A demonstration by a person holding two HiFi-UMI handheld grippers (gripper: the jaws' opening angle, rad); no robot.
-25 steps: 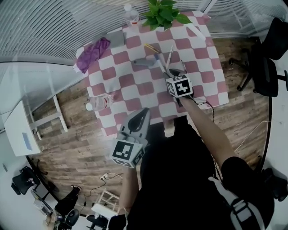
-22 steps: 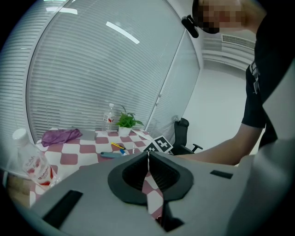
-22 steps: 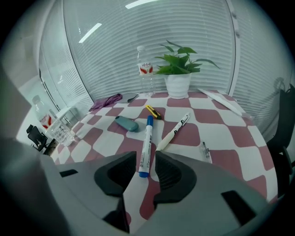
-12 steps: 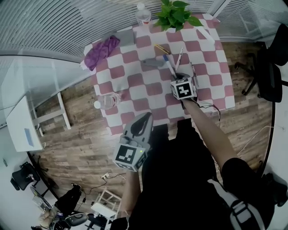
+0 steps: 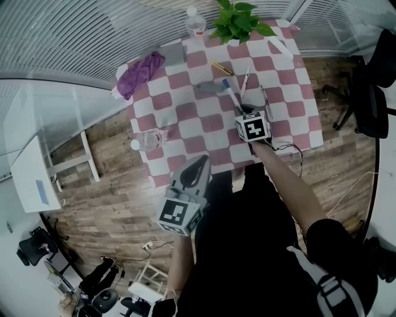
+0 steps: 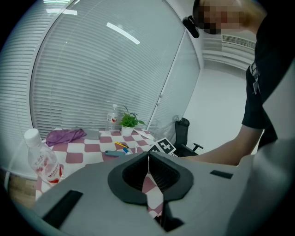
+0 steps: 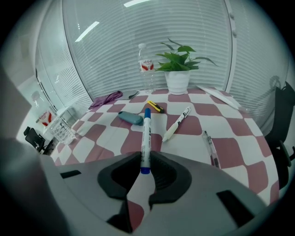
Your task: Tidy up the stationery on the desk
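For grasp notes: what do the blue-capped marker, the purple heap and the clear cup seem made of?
The marker: smooth plastic, slightly glossy white barrel with print. The purple heap: soft matte fabric, judging by crumpled folds. The cup: see-through, faceted walls, so glass or hard plastic; cannot tell which.

1. Table (image 5: 204,124): carries every entry below.
2. Potted plant (image 5: 238,18): far edge, toward the right corner. Water bottle (image 5: 196,23) just left of it.
3. Cloth (image 5: 141,73): far left corner. Flat pad (image 5: 174,54) just right of it.
4. Paper strip (image 5: 281,46): far right corner.
5. Oblong case (image 5: 207,88), marker (image 5: 230,96), capped pen (image 5: 246,80), slim pen (image 5: 266,99): left to right across the middle. Short pen (image 5: 221,68) behind the marker.
6. Glass (image 7: 62,130), second bottle (image 6: 41,161): together at the left edge, near half.
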